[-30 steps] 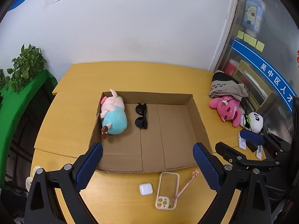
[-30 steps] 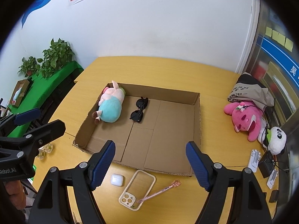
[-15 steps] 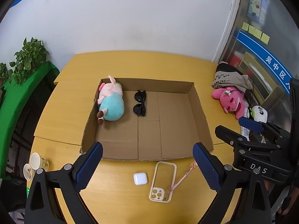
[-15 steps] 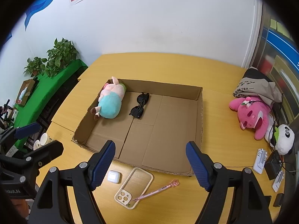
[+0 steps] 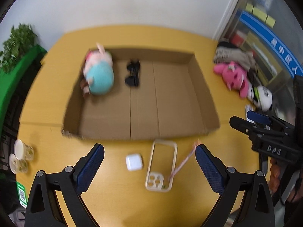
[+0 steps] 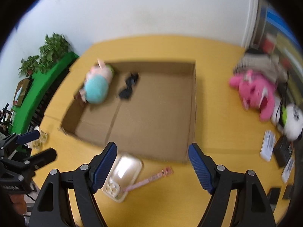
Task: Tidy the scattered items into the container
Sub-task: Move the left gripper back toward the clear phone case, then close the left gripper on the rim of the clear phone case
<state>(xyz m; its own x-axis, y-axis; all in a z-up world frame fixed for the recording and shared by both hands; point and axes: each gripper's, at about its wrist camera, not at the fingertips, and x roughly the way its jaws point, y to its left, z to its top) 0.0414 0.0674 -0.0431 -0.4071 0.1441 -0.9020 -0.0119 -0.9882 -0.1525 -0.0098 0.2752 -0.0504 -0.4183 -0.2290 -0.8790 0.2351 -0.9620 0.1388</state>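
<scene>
A shallow open cardboard box [image 5: 174, 102] lies on the yellow table; it also shows in the right wrist view [image 6: 157, 111]. Inside it lie a pink-and-teal plush pig [image 5: 98, 73] and black sunglasses [image 5: 133, 74]. In front of the box lie a white earbud case [image 5: 133, 162], a cream phone case [image 5: 161, 167] and a pink pen [image 5: 184, 160]. My left gripper [image 5: 149, 167] is open and empty above these items. My right gripper [image 6: 152, 167] is open and empty above the phone case [image 6: 123, 176] and pen [image 6: 149, 178].
A pink plush [image 5: 233, 77], a panda plush [image 5: 263, 95] and a grey bag [image 5: 231, 55] lie at the table's right edge. Two cups [image 5: 19, 157] stand at the left edge. Green plants [image 6: 51, 51] stand beyond the table on the left.
Both grippers have pulled back and tilted down, so the box looks farther away and the earbud case, phone case and pen sit between the left fingers. Both views are blurred by motion.
</scene>
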